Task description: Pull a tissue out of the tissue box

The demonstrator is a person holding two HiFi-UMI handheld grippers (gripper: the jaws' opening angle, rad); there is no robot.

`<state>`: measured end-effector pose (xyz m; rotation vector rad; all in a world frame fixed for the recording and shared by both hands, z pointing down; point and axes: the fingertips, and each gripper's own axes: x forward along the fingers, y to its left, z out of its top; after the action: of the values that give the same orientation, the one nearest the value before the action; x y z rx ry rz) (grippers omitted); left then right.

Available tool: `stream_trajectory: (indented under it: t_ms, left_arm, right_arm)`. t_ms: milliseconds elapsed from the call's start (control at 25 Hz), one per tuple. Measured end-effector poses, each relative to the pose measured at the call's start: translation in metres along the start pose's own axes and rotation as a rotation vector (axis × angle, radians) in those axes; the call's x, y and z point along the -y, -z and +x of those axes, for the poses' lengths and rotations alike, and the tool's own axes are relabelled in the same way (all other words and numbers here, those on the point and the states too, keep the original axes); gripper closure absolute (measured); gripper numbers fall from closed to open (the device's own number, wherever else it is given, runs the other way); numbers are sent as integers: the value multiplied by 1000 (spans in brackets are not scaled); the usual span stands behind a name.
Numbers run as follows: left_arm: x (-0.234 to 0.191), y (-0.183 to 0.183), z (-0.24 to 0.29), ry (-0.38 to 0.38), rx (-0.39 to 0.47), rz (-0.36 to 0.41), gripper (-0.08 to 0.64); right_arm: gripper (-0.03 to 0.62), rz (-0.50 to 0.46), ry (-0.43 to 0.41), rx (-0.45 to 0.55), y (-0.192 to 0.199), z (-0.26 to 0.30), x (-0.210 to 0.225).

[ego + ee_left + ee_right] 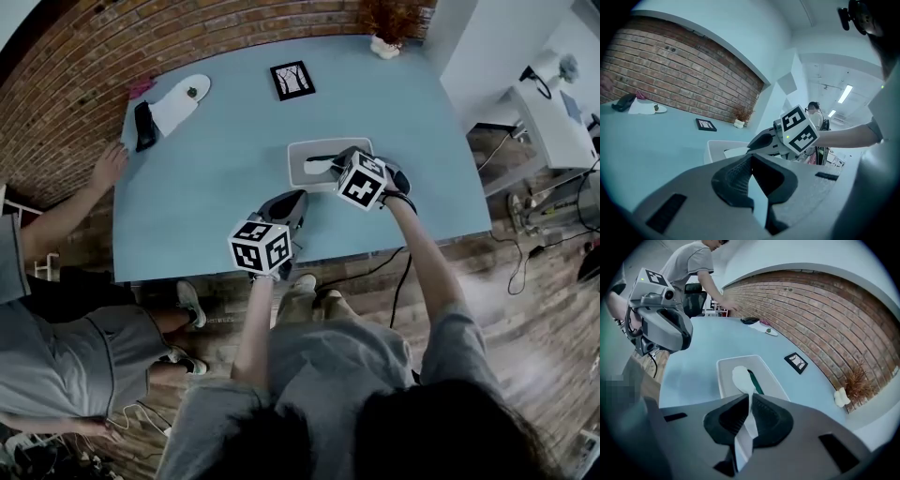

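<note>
At the near edge of the pale blue tabletop (225, 141), the left gripper (289, 199) hangs with its fingers (733, 180) clenched tip to tip on nothing. That is clear only in the left gripper view; from the head view its marker cube covers most of it.

Just beyond, the right gripper (330, 161) tilts down over the tissue box (302, 173), which lies flat near the middle of the tabletop. The right gripper view shows what the head view cannot: the fingers (771, 420) are pinched on the tissue (740, 378), a white strip running from the box's slot up between the pads. The lower end of the strip is lost in the shadow behind the fingers. In the left gripper view the right gripper's body covers most of the box top.

Farther off lie a small framed picture (292, 80) and, at the far left corner, a white cloth (178, 101) beside a dark object (143, 125) too small to identify. A potted plant (389, 23) stands at the far edge against the brick wall (811, 310). A second person (56, 319) stands at the left side, one hand (110, 167) at the tabletop's edge, cut off by the frame.
</note>
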<state>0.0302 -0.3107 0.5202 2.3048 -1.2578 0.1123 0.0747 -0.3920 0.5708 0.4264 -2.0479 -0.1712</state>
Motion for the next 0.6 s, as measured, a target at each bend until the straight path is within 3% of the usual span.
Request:
stream_trajectory:
  t_ms: [600]
  left_arm:
    - [0,-8,7,14,-3,16,557]
  right_arm:
    - [591,-14,15,38,-3,-5,9]
